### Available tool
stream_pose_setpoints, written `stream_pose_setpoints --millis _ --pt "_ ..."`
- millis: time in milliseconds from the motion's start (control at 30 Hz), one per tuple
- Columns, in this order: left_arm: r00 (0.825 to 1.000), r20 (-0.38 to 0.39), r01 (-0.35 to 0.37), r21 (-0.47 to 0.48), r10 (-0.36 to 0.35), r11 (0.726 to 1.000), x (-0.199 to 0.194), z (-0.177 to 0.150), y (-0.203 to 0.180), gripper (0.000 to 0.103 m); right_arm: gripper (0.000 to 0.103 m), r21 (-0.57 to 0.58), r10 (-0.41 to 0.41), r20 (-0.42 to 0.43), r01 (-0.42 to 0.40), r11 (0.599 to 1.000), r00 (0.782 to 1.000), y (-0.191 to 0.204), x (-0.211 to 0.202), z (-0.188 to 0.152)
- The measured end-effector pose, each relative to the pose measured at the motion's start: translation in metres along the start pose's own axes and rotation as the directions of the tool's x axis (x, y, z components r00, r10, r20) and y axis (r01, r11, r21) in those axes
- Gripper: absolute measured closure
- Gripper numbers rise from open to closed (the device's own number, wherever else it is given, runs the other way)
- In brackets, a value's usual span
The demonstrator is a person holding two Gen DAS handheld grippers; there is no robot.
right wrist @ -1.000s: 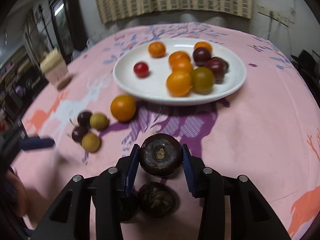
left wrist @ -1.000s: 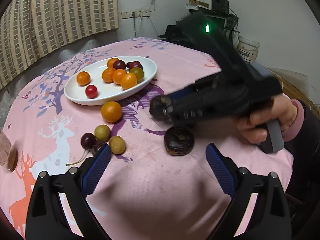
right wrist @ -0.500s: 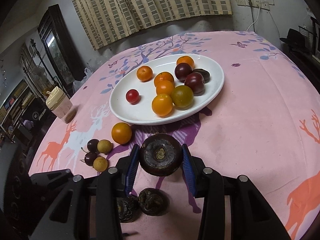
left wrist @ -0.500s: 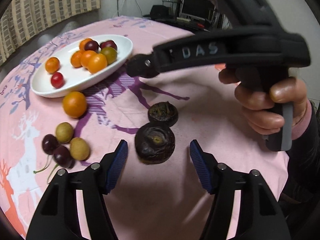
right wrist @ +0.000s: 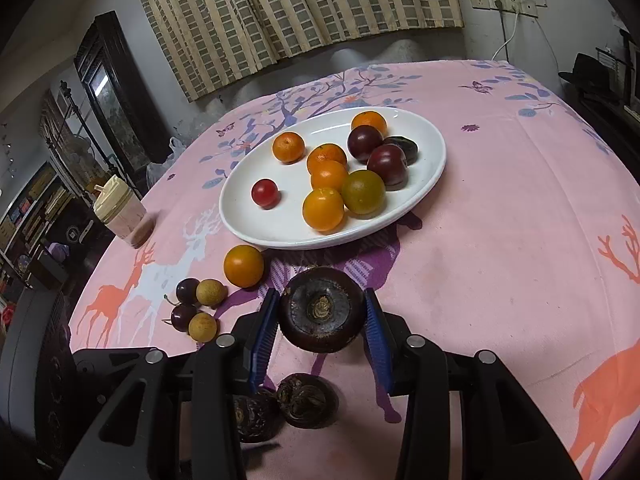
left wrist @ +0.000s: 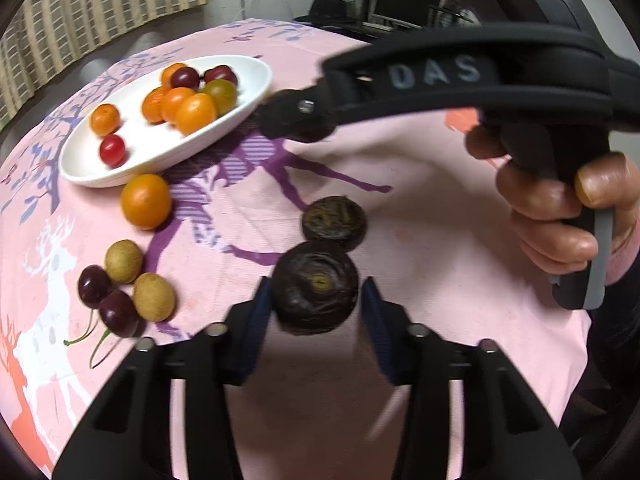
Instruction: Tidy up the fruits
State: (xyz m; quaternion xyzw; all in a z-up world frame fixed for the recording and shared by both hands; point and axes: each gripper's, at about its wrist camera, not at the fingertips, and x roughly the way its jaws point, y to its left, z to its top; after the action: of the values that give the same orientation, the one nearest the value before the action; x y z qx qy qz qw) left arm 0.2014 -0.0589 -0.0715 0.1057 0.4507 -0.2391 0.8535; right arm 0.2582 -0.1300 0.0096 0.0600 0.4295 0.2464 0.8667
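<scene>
Left tongs (left wrist: 316, 304) moved in, now pinching a water chestnut (left wrist: 316, 288); right tongs (right wrist: 322, 320) still gripping another chestnut (right wrist: 322, 314).

The pink tablecloth (right wrist: 500, 240) carries a white plate (right wrist: 434, 168), one orange (right wrist: 243, 266) beside it — also cherries (right wrist: 187, 290), longans (right wrist: 211, 293), a cup (right wrist: 120, 216).

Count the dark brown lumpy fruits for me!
3. One dark fruit sits in the right tool. One lies between the left tool tips, another just beyond on the cloth.
</scene>
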Motion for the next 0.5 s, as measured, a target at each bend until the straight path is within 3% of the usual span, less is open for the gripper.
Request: stream_pose_setpoints --millis 167,333,400,500 --pt "1.000 0.017 -0.003 -0.007 0.003 1.000 -0.006 -0.002 0.000 0.062 0.061 -0.003 -0.001 -0.006 0.001 1.000 1.000 0.000 0.002 -0.001" --pt "0.992 0.123 0.025 -0.073 -0.015 0.997 -0.040 0.007 0.023 0.062 0.061 -0.015 0.019 0.026 -0.019 1.000 0.999 0.004 -0.003 0.000" --pt "0.984 0.176 0.009 -0.115 0.011 0.993 -0.054 0.017 0.040 0.062 0.061 -0.020 0.028 0.052 -0.027 0.999 0.998 0.006 -0.004 0.007" --pt "0.968 0.228 -0.066 -0.192 0.110 0.979 -0.065 0.047 0.077 0.062 0.061 -0.021 0.010 0.097 -0.008 1.000 0.995 0.009 -0.003 0.025"
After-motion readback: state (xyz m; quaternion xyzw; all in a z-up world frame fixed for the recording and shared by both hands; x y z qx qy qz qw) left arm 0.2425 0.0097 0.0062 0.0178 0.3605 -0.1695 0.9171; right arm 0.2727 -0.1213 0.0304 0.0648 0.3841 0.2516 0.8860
